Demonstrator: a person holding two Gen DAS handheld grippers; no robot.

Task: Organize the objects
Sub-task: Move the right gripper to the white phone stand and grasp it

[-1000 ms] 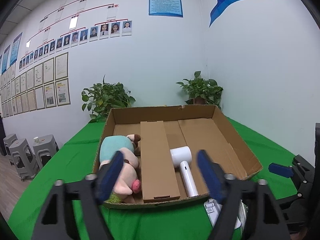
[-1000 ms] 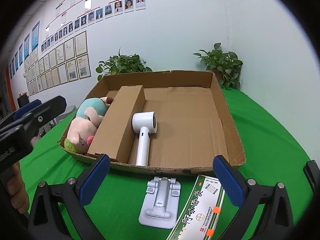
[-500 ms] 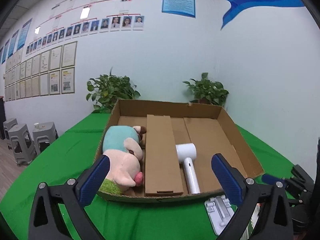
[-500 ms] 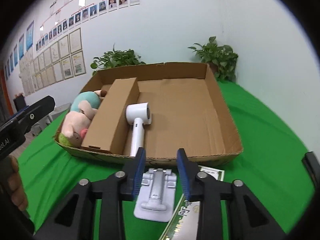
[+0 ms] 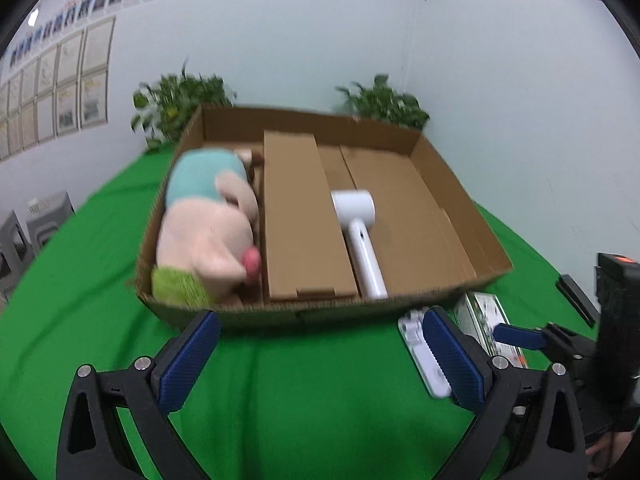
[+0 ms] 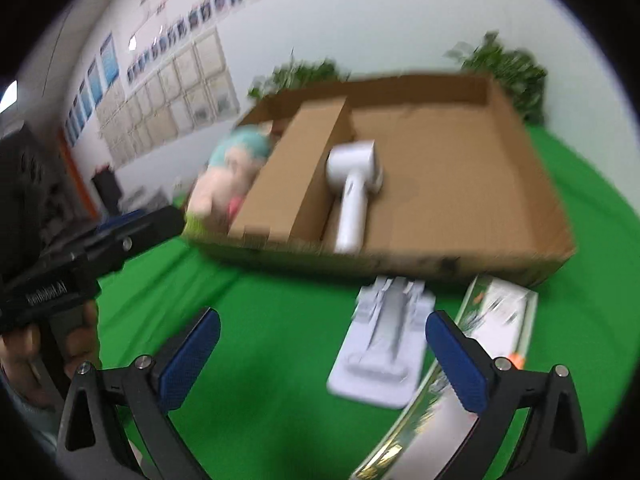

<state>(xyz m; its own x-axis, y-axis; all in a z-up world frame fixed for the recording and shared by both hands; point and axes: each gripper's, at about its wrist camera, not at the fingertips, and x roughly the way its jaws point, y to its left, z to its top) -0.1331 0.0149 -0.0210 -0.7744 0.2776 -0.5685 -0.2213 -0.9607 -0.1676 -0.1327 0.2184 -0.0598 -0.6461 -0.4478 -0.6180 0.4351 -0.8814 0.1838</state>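
Note:
An open cardboard box on the green table holds a pink and teal plush toy, a long brown carton and a white hair dryer. In front of the box lie a white folding stand and a green printed packet. My left gripper is open and empty before the box. My right gripper is open and empty, just left of the stand.
The green table runs to a white wall corner with two potted plants behind the box. Grey stools stand off the table's left side. The left gripper's body shows in the right wrist view.
The right gripper has opened wide from nearly shut. Both grippers have come lower and closer to the table; both views are motion-blurred.

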